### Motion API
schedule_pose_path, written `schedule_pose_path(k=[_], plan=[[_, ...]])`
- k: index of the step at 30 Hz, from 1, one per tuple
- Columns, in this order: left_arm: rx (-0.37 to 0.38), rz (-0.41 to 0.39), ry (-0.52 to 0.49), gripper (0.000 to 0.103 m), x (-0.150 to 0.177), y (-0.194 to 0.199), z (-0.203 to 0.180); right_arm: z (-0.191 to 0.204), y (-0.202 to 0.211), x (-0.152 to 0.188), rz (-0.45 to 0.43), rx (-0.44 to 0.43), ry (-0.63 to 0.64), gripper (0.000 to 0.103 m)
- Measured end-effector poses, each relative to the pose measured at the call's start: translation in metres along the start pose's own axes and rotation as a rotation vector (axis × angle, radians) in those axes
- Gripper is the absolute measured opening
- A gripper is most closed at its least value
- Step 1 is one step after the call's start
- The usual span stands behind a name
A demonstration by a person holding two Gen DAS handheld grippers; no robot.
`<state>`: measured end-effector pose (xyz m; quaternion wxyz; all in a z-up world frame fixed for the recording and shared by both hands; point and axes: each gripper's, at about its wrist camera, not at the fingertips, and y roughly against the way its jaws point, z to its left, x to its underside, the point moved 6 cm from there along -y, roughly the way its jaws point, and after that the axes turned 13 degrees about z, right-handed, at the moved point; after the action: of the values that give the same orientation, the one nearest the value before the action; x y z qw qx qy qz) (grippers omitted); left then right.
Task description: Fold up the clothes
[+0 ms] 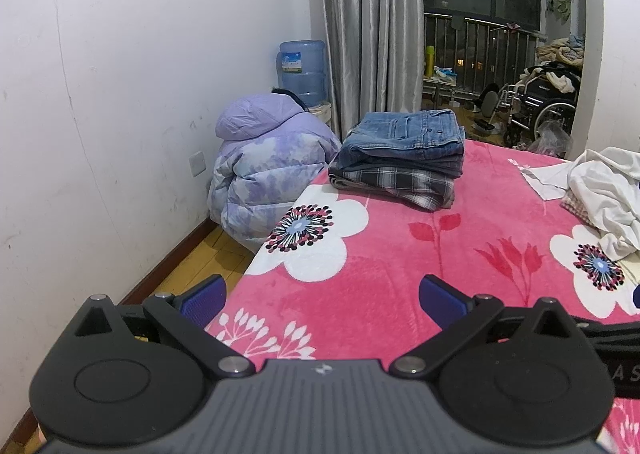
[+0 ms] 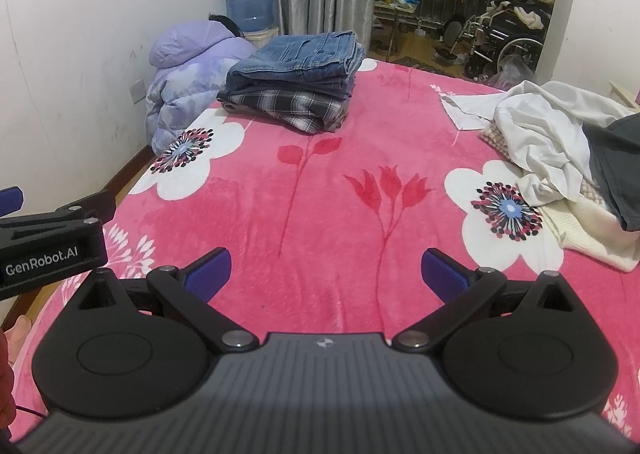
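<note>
both the left gripper [image 1: 322,300] and right gripper [image 2: 326,274] gape wide and empty above the pink floral fleece blanket [image 2: 320,193]; unfolded white clothes [image 2: 548,133] lie heaped at its right edge, near neither.

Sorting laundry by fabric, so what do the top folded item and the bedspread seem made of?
Folded jeans: likely denim, matte faded blue, with visible seams and a pocket. Bedspread: looks like plush fleece, pink with white flowers, with a soft fuzzy nap and slight sheen.
</note>
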<state>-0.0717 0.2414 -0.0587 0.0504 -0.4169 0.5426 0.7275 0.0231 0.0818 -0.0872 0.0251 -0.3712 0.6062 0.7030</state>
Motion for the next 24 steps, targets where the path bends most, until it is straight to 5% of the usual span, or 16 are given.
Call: schedule_pose_path(k=[24], plan=[[-0.005, -0.002, 0.0, 0.103, -0.0018, -0.0003, 0.0042, 0.0072, -0.0015, -0.0019, 0.003, -0.002, 0.01, 0.102]])
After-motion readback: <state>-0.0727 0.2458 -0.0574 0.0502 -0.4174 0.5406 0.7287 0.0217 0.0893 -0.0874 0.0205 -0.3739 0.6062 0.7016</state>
